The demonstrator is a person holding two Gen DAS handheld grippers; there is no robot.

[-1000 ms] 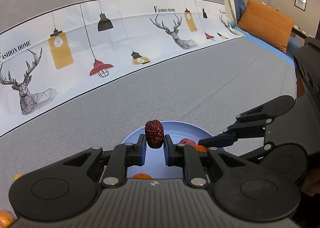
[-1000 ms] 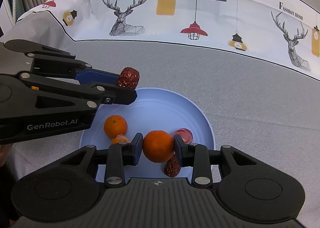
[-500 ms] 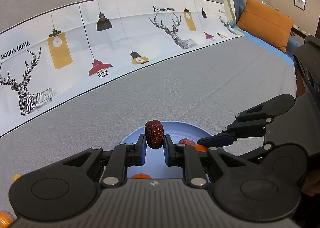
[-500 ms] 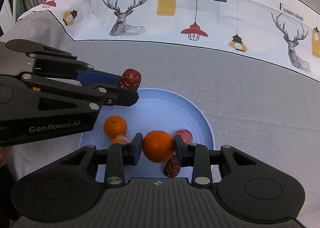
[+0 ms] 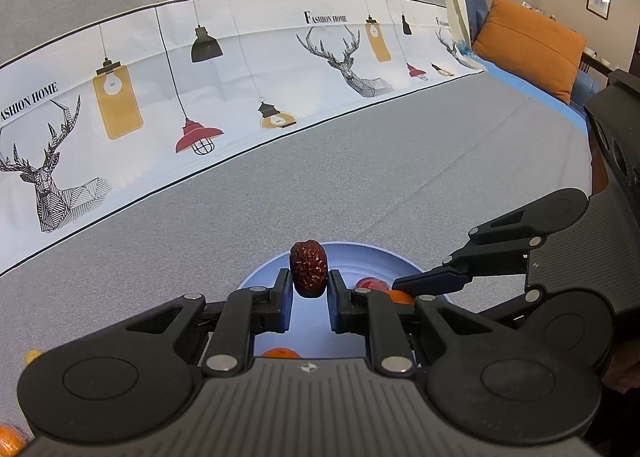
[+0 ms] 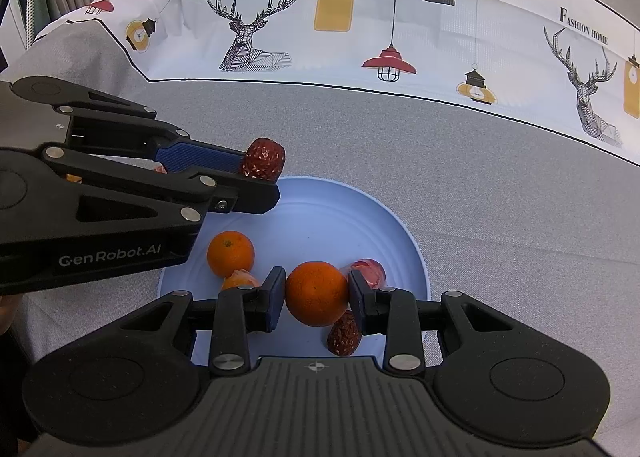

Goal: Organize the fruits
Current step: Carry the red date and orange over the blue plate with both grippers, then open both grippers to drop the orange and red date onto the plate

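Observation:
A light blue plate (image 6: 360, 217) lies on the grey cloth. My left gripper (image 5: 309, 289) is shut on a wrinkled red date (image 5: 308, 269), held above the plate's far left rim; the same date (image 6: 263, 159) shows in the right wrist view. My right gripper (image 6: 317, 297) is shut on an orange (image 6: 316, 293) just over the plate. On the plate rest another orange (image 6: 230, 253), a smaller orange piece (image 6: 240, 281), a pink-red fruit (image 6: 370, 271) and a second red date (image 6: 344, 335).
A white band printed with deer and lamps (image 5: 200, 97) crosses the cloth behind the plate. An orange cushion (image 5: 528, 45) sits at the far right. Small orange fruits (image 5: 10, 439) lie on the cloth at the lower left of the left wrist view.

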